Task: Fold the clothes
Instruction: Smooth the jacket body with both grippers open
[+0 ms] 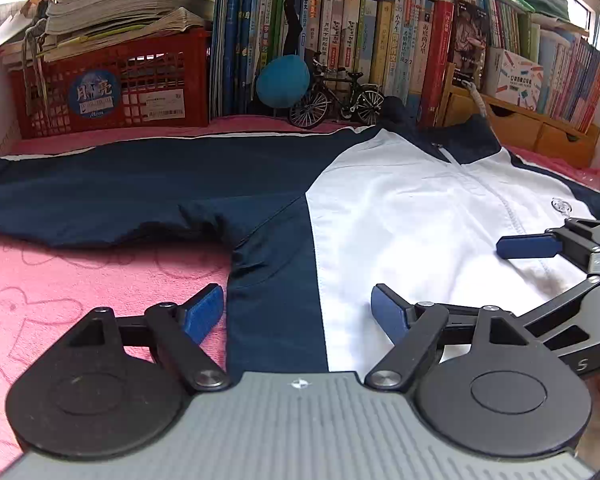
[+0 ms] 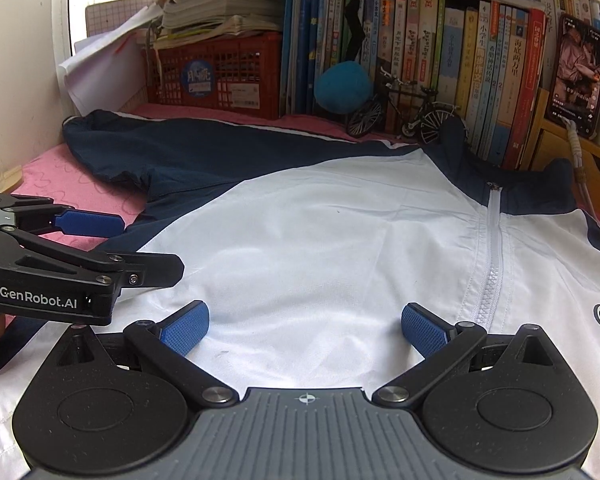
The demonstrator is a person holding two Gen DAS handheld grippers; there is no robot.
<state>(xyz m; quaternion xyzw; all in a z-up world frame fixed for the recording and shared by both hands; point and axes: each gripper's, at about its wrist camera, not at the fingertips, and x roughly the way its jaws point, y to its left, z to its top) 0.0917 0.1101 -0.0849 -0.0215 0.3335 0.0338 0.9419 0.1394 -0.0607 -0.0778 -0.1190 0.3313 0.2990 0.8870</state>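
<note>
A navy and white zip jacket [image 1: 400, 208] lies flat, front up, on a pink towel [image 1: 60, 280]. Its navy sleeve [image 1: 100, 184] stretches out to the left. My left gripper [image 1: 298, 304] is open just above the navy side panel below the armpit, with nothing between its pads. My right gripper [image 2: 305, 320] is open low over the white front [image 2: 320, 220], left of the zipper [image 2: 492, 256], and holds nothing. In the right wrist view the left gripper [image 2: 150, 246] reaches in from the left edge. One blue pad [image 1: 528, 246] of the right gripper shows at the right of the left wrist view.
Behind the jacket stand a red crate [image 1: 112, 84] under stacked papers, a row of books [image 1: 380, 40], a blue ball [image 1: 282, 82], a model bicycle [image 1: 336, 100] and a wooden drawer box [image 1: 540, 128]. Bare pink towel lies below the sleeve.
</note>
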